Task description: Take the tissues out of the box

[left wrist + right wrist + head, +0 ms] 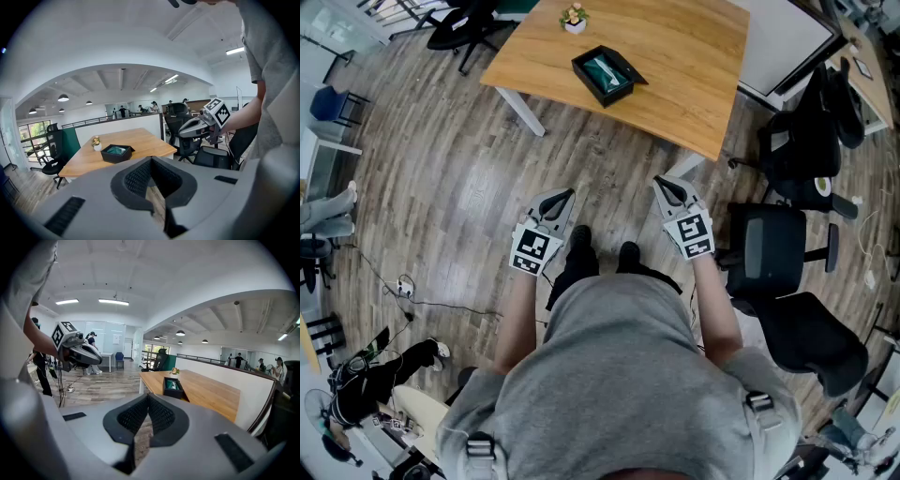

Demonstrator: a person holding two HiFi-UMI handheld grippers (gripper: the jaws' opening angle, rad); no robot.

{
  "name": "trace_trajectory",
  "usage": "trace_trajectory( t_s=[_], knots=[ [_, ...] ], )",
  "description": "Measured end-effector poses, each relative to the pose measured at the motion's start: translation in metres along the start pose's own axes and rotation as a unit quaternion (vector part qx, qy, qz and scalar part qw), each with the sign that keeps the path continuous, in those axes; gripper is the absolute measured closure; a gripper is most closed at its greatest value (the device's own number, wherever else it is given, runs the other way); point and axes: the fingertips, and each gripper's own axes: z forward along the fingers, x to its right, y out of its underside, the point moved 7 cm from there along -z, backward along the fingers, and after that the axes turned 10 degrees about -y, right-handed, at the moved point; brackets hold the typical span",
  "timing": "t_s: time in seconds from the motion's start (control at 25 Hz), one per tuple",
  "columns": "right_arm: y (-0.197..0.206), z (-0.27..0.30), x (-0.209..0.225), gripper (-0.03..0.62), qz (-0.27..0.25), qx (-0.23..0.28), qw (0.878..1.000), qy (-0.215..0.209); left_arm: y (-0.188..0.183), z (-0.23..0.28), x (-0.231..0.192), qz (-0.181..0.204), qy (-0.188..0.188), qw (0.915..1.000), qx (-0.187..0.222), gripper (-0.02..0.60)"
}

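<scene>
**Box dead ahead, both grippers shut and empty**

Tissue box (602,75) sits on the wooden table (684,75), well apart from both tools, with bare floor (478,178) between the person and the table's near edge. The box is black and open-topped, and teal tissues (604,68) show inside it. A small flower pot (574,19) stands farther back on the same table.

The left gripper (565,195) has its jaws pressed together with nothing between them; its own view shows only floor through the gap. The right gripper (662,184) is likewise closed on nothing. Both are held out in front of the body and tilted slightly down.

In the head view the box lies straight ahead, roughly between the lines of the 2 grippers, so neither is clearly nearer. Its long axis appears to run diagonally, from its near right end to its far left end.

My reading is that nothing has started yet. The coming move is an approach forward to the table, and the jaws must open before either 1 can pinch a tissue.
</scene>
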Motion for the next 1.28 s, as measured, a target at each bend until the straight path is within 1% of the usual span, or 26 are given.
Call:
trace_trajectory(
  t_s=[0.24, 0.32, 0.44, 0.56, 0.84, 1.08, 1.16, 1.28],
  knots=[
    [0.007, -0.007, 0.005, 0.589, -0.009, -0.006, 1.0, -0.009, -0.003, 0.001, 0.007, -0.004, -0.007, 1.0, 0.004, 0.562],
    [0.009, -0.011, 0.003, 0.589, -0.009, -0.006, 1.0, -0.017, -0.002, 0.001, 0.011, -0.007, -0.007, 0.9999, 0.004, 0.562],
    [0.007, -0.015, 0.001, 0.588, -0.012, 0.004, 1.0, -0.028, -0.003, 0.002, 0.015, -0.01, -0.008, 0.9999, 0.002, 0.562],
    [0.01, -0.019, 0.002, 0.583, -0.008, 0.014, 1.0, -0.025, -0.003, 0.002, 0.021, -0.01, -0.007, 0.9999, 0.004, 0.561],
    [0.015, -0.022, 0.002, 0.583, -0.009, 0.007, 1.0, -0.026, -0.002, 0.0, 0.026, -0.01, -0.01, 0.9999, 0.004, 0.561],
    [0.019, -0.025, 0.004, 0.568, -0.003, 0.012, 1.0, -0.026, -0.007, -0.001, 0.028, -0.012, -0.017, 0.9998, 0.006, 0.561],
    [0.019, -0.024, 0.007, 0.561, 0.009, 0.014, 0.999, -0.029, -0.009, 0.0, 0.028, -0.018, -0.016, 0.9996, 0.011, 0.561],
    [0.022, -0.023, 0.008, 0.537, 0.017, 0.014, 0.999, -0.033, -0.015, 0.001, 0.031, -0.041, -0.002, 0.9989, 0.021, 0.56]
  ],
)
